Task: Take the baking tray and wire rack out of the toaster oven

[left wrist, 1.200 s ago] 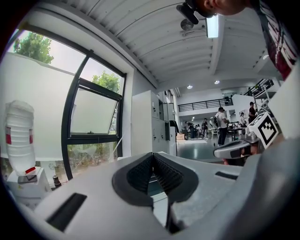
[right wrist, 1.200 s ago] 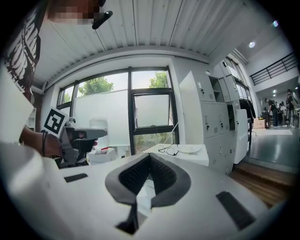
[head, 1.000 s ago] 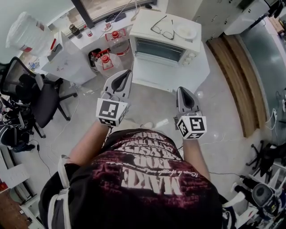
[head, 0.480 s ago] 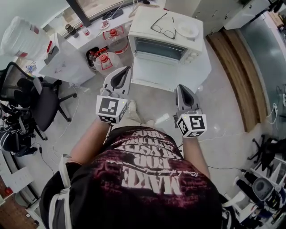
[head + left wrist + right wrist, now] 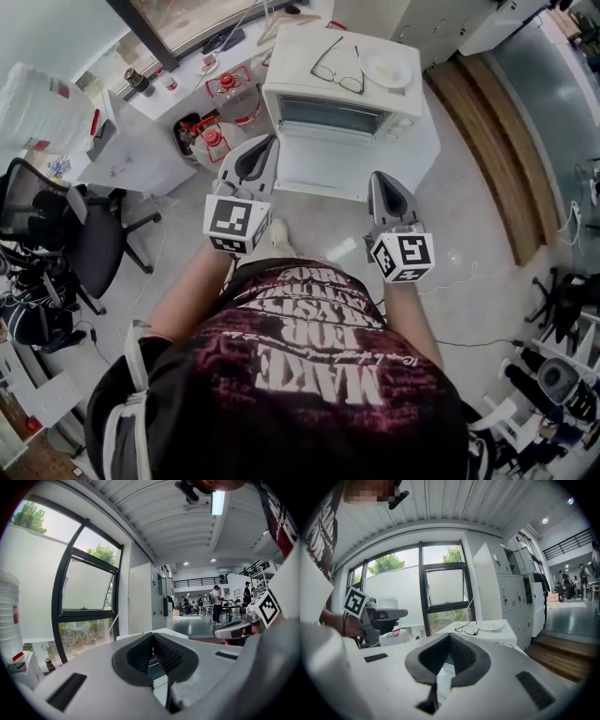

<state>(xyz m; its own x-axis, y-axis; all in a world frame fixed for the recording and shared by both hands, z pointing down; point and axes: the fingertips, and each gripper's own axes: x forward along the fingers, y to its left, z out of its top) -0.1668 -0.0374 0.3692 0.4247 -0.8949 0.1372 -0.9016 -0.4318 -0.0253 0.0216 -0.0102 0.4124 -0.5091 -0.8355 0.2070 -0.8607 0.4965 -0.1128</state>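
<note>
Grey workshop floor (image 5: 309, 225) surrounds a low white worktop (image 5: 424, 141) carrying the toaster oven (image 5: 330, 94), its door (image 5: 323, 164) dropped open toward the person. The baking tray and wire rack presumably sit in the dark cavity, but neither can be made out. That mouth lies straight ahead of both tools, its long side running across them. The left tool (image 5: 269, 143) reaches slightly further forward, by the door's left edge, and the right tool (image 5: 377, 178) is near its front right corner. Both are closed tight and hold nothing.
</note>
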